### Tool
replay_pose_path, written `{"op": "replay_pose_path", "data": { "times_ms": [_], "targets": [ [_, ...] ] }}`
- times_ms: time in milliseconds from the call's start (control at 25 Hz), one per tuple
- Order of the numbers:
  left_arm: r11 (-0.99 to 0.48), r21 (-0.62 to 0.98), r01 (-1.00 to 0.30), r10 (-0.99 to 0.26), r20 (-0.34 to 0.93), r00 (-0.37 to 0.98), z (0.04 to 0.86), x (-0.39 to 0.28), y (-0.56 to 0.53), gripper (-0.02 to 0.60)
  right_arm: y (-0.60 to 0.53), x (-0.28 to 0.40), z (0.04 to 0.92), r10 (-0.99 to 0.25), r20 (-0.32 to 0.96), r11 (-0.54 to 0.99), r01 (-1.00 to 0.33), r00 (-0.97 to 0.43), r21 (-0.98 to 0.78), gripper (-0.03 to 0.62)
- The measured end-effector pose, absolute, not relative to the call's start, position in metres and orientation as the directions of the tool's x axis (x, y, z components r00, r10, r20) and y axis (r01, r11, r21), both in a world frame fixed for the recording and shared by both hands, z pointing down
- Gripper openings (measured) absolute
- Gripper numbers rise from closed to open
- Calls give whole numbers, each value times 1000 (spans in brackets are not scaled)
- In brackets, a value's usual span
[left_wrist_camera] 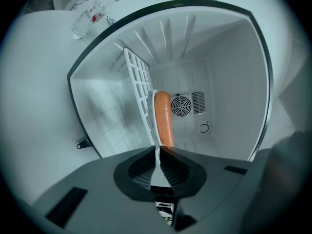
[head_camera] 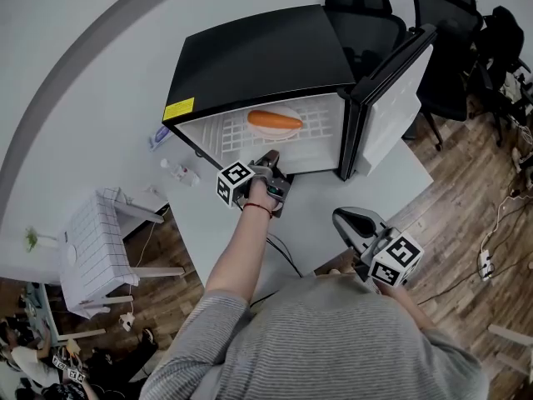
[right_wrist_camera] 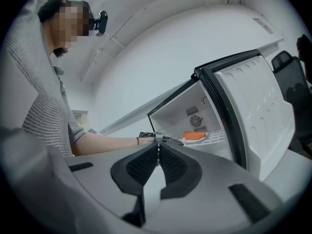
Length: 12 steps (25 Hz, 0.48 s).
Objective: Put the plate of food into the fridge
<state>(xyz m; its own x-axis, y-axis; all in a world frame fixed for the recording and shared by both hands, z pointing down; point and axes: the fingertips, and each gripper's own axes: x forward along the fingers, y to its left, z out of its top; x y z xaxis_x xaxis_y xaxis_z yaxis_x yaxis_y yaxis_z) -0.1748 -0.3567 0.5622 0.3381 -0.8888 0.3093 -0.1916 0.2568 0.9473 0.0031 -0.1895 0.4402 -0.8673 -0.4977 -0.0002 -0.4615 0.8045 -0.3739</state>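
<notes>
So the fridge (head_camera: pixel 250 57) sits on the counter (head_camera: pixel 316 215), with its door (head_camera: pixel 391 98) swung open to the right. Inside, the plate (head_camera: pixel 293 135) is on the wire shelf (head_camera: pixel 321 127), sausage (head_camera: pixel 275 121) on top. The left gripper (head_camera: pixel 271 154) is right in front, pinching the plate's near rim. The right gripper (head_camera: pixel 339 216) hangs back, before the door. A bottle (head_camera: pixel 160 137) lies left of the fridge, with chairs (head_camera: pixel 445 40) behind.

Smooth black fridge (head_camera: pixel 258 57), wooden floor (head_camera: pixel 466 198)
</notes>
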Motion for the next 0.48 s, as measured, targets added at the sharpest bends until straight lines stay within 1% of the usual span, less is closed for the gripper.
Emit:
{"op": "replay_pose_path", "data": {
  "times_ms": [40, 80, 480],
  "targets": [
    [256, 945, -205, -886, 314, 341, 563, -175, -354, 21, -189, 2, 440, -495, -1, 807, -459, -869, -372, 16],
    [252, 943, -216, -883, 316, 346, 564, -175, -352, 12, -189, 1, 440, -492, -3, 809, -456, -871, -371, 16],
    [204, 945, -255, -884, 289, 367, 555, -173, -337, 11, -182, -3, 438, -472, -4, 823, -438, -882, -362, 15]
  ]
}}
